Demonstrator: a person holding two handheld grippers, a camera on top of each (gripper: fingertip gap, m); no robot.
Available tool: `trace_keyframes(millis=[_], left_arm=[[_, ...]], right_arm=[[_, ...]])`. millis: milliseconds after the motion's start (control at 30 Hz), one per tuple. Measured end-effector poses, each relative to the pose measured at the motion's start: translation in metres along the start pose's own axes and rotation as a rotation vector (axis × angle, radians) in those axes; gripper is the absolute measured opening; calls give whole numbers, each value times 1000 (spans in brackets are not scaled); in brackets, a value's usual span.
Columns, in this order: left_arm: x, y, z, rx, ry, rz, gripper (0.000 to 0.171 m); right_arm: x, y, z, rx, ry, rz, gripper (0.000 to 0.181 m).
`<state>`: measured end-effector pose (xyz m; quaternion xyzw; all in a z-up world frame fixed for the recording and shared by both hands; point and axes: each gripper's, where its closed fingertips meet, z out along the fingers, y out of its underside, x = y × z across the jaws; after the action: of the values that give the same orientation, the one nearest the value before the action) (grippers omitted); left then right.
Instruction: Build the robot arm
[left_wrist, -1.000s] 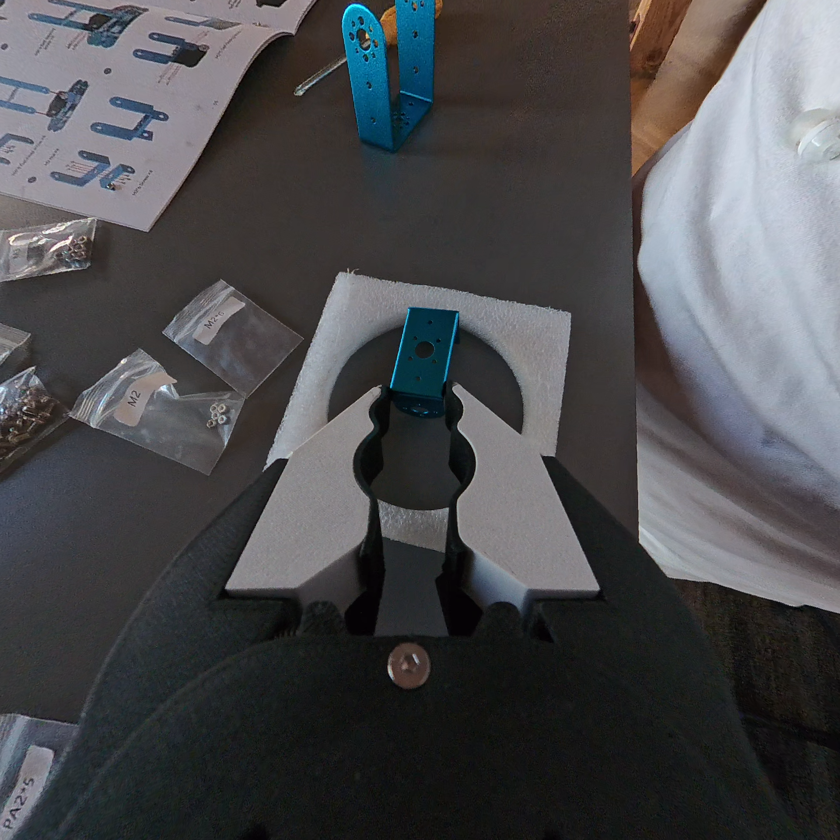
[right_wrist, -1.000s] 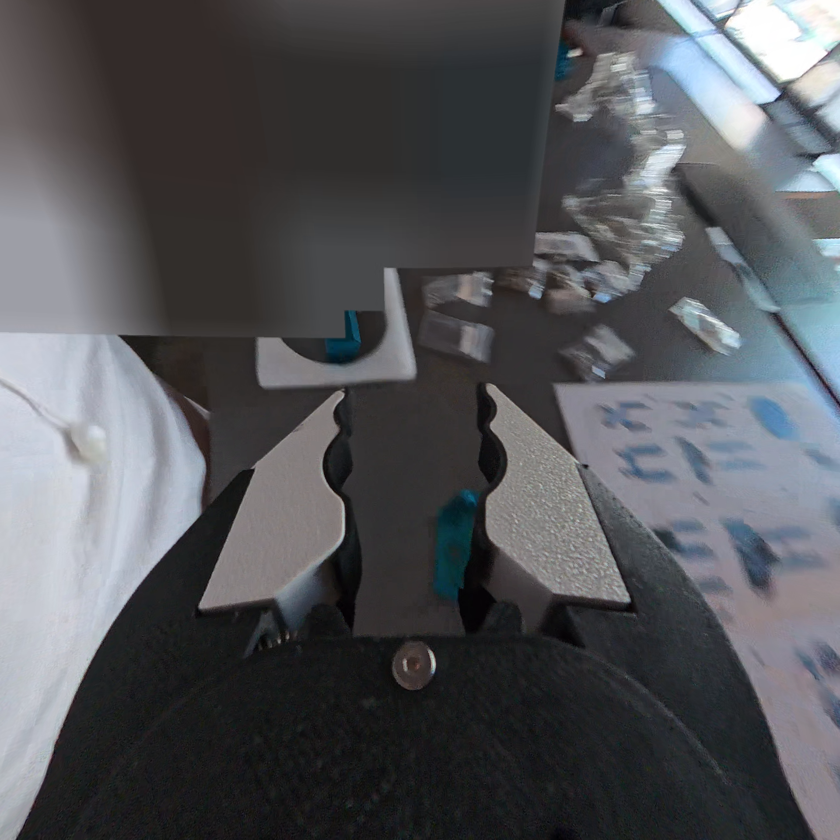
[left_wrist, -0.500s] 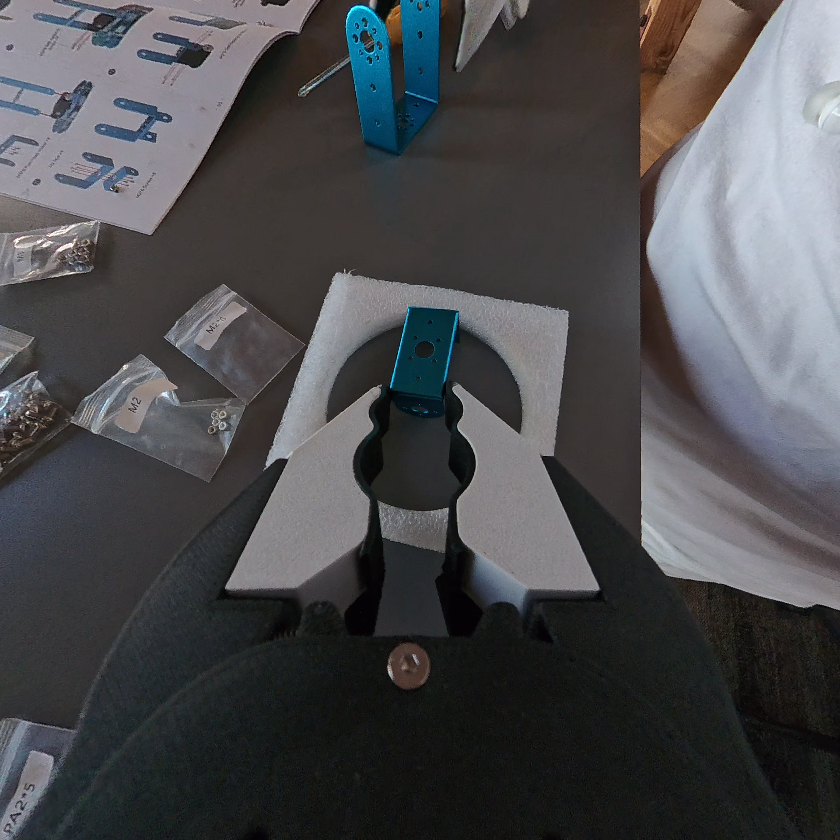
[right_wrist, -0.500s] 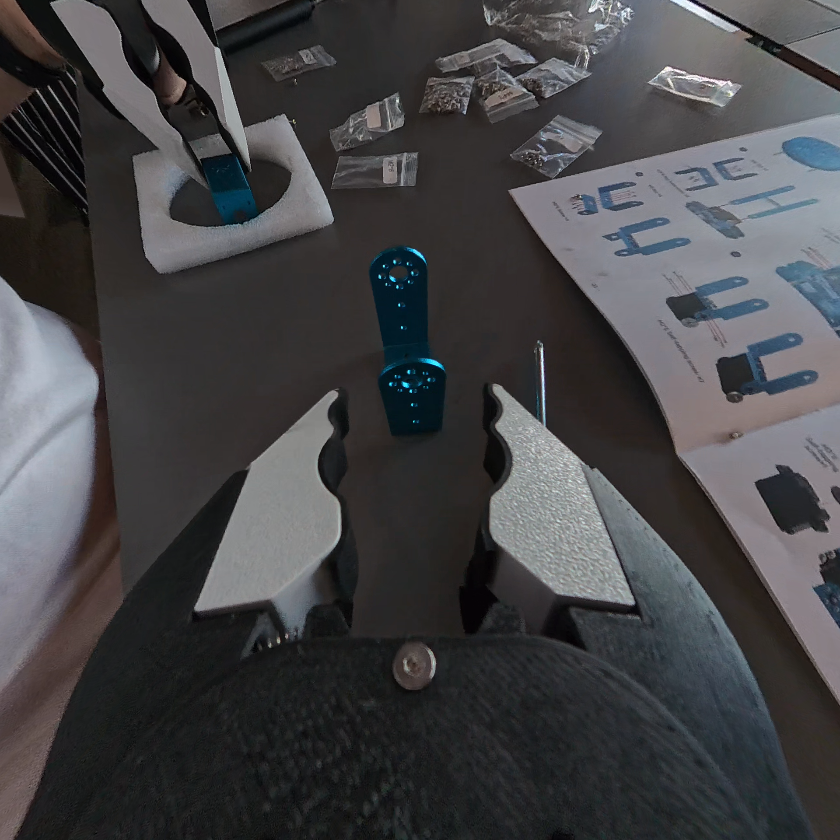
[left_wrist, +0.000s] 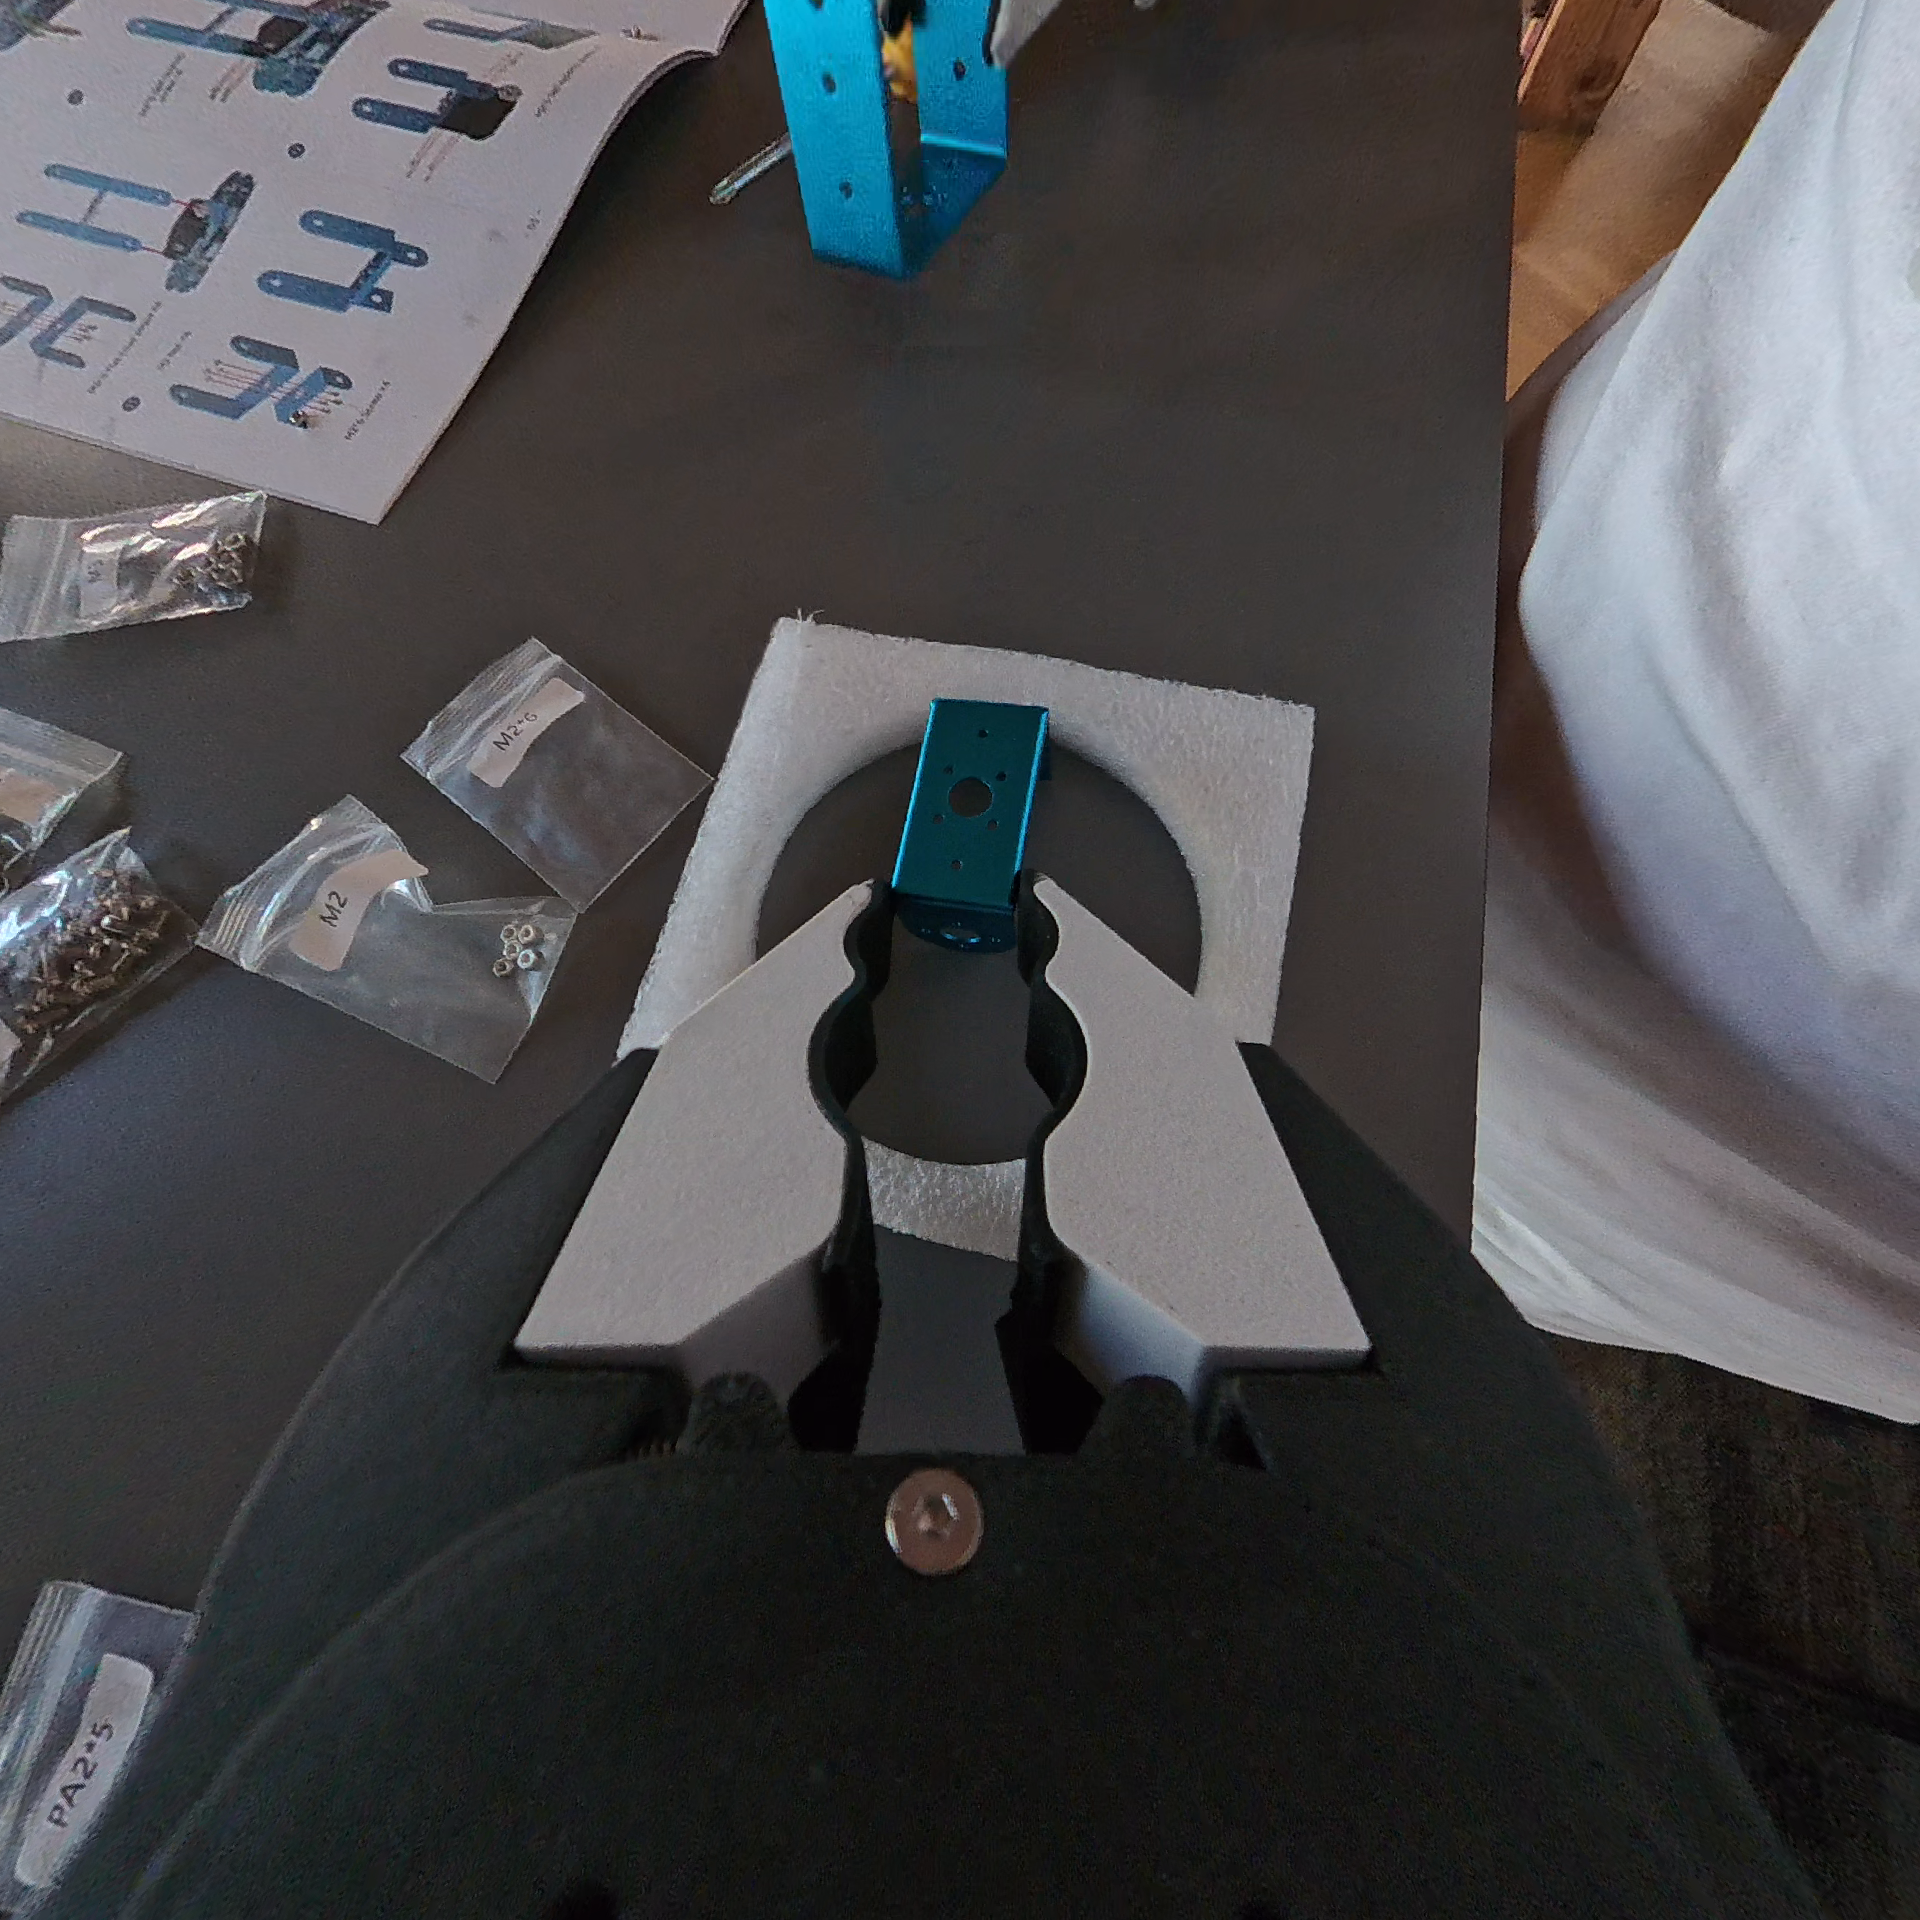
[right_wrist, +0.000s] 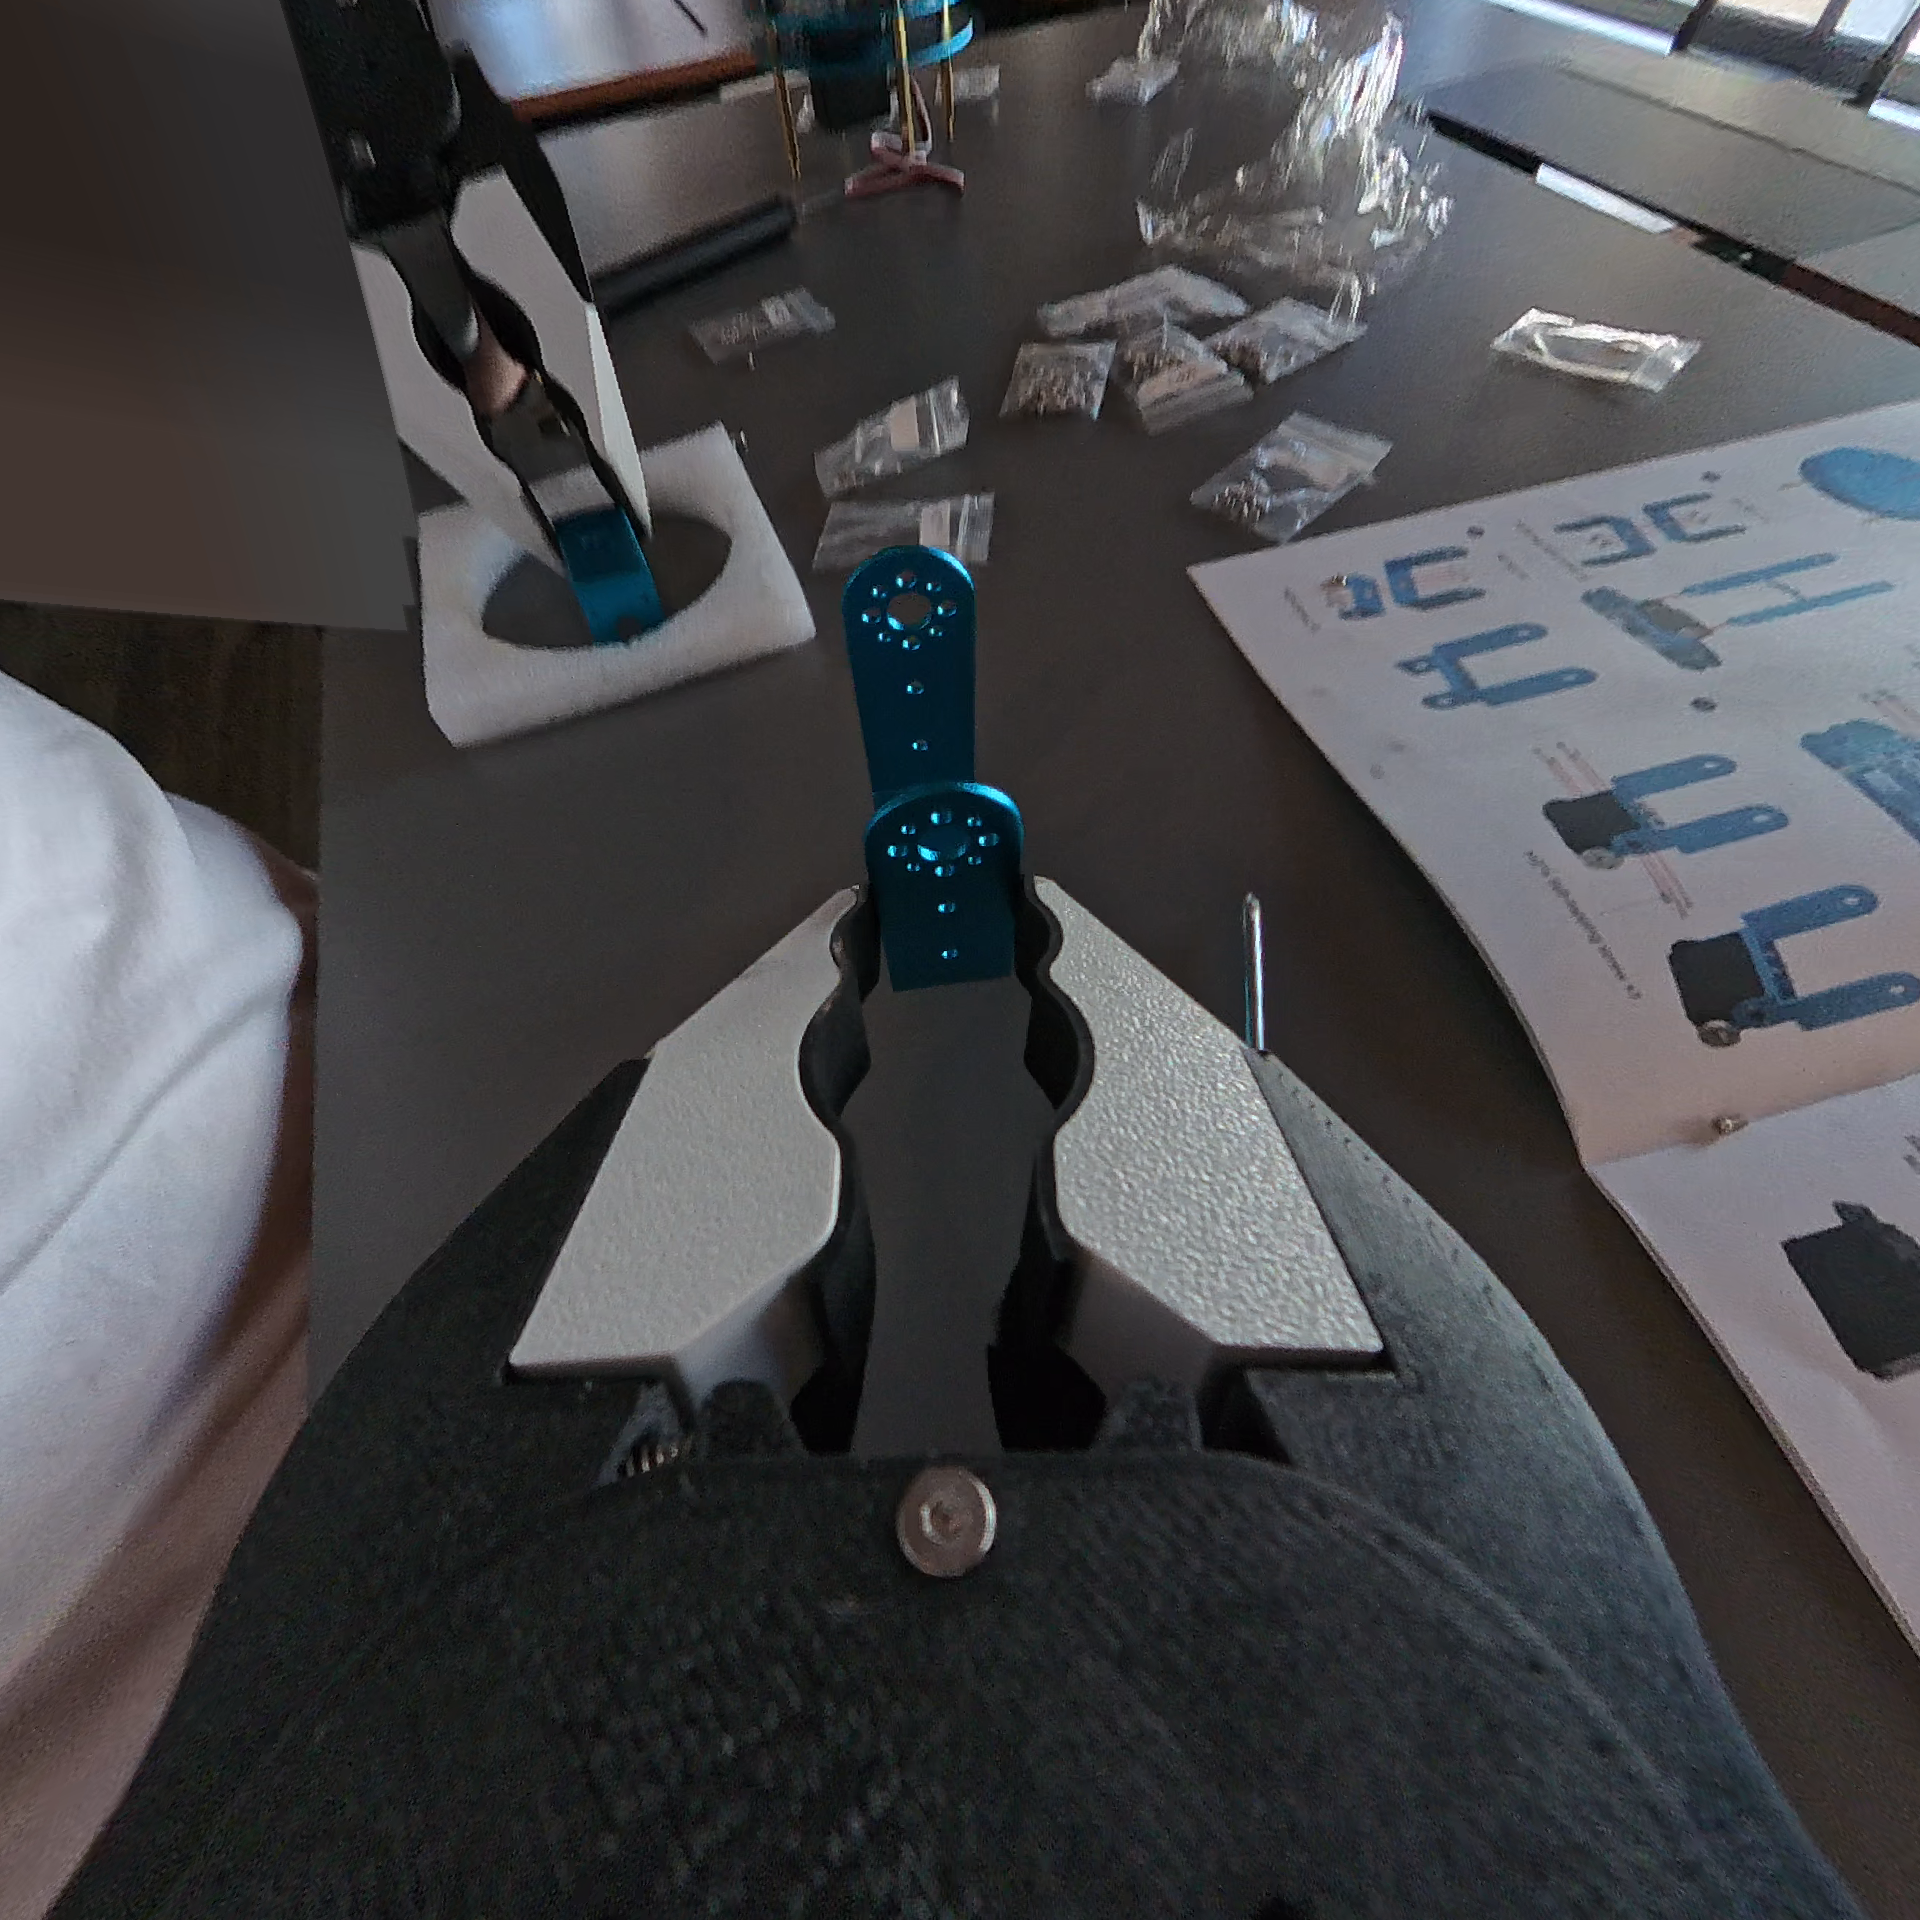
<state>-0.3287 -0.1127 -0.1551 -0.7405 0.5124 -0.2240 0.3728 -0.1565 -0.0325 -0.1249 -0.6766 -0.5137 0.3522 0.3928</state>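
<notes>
My left gripper (left_wrist: 951, 902) is shut on a small blue metal bracket (left_wrist: 971, 821). It holds the bracket upright in the round hole of a white foam square (left_wrist: 1226, 790). The right wrist view shows this at the far left, with the small bracket (right_wrist: 608, 571) standing in the foam (right_wrist: 623, 686). My right gripper (right_wrist: 948, 894) is shut on the near arm of a tall blue U-shaped bracket (right_wrist: 940, 904) that stands on the dark table. The U bracket also shows at the top of the left wrist view (left_wrist: 894, 145).
An open instruction sheet (left_wrist: 208, 208) (right_wrist: 1662, 779) lies beside the U bracket. Several small bags of screws (left_wrist: 395, 935) (right_wrist: 1288, 478) are scattered on the table. A thin metal tool (right_wrist: 1254, 966) lies right of my right fingers. A person in white (left_wrist: 1714, 727) sits at the table edge (left_wrist: 1496, 623). My right fingertips sit around 20 cm from my left ones.
My right gripper swung round to the U bracket, moved up to it and closed on its near arm. The bracket shifted slightly in the left wrist view. My left gripper held still.
</notes>
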Motion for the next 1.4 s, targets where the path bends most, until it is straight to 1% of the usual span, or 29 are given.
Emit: trace_keyframes(millis=[100, 267, 400, 533, 633, 733, 833, 900, 933, 1100, 1333, 1400], left_arm=[[-3, 1, -1, 1, -10, -24, 23], [-4, -6, -8, 29, -21, -34, 22], [-6, -1, -8, -16, -39, 8, 22], [-4, 3, -3, -21, -20, 0, 22], [-3, 2, -2, -11, -14, 3, 22], [-3, 2, -1, -6, -10, 1, 22], [-3, 2, -2, -1, -9, -4, 22], [-4, 3, -2, 0, -12, -10, 22], [-5, 4, -4, 0, -16, -15, 22], [-5, 4, -4, 17, -12, -24, 22], [-5, 4, -5, 52, 6, -54, 23], [-4, 4, -6, 62, 21, -64, 26]], right_arm=[[-2, -12, 2, 53, -32, 32, 24], [-7, -10, 15, 16, -44, 32, 25], [-14, -15, 26, 7, -64, 27, 24], [-29, -41, 42, 58, -132, 31, 25], [-53, -68, 60, 101, -237, 23, 25], [-78, -81, 86, 83, -327, 12, 24], [-95, -77, 109, 37, -367, -40, 25], [-99, -71, 119, 8, -364, -65, 25], [-98, -71, 121, 18, -358, -69, 25], [-97, -65, 122, 13, -350, -90, 25], [-96, -62, 124, 25, -351, -69, 25], [-97, -62, 124, 23, -348, -79, 25]])
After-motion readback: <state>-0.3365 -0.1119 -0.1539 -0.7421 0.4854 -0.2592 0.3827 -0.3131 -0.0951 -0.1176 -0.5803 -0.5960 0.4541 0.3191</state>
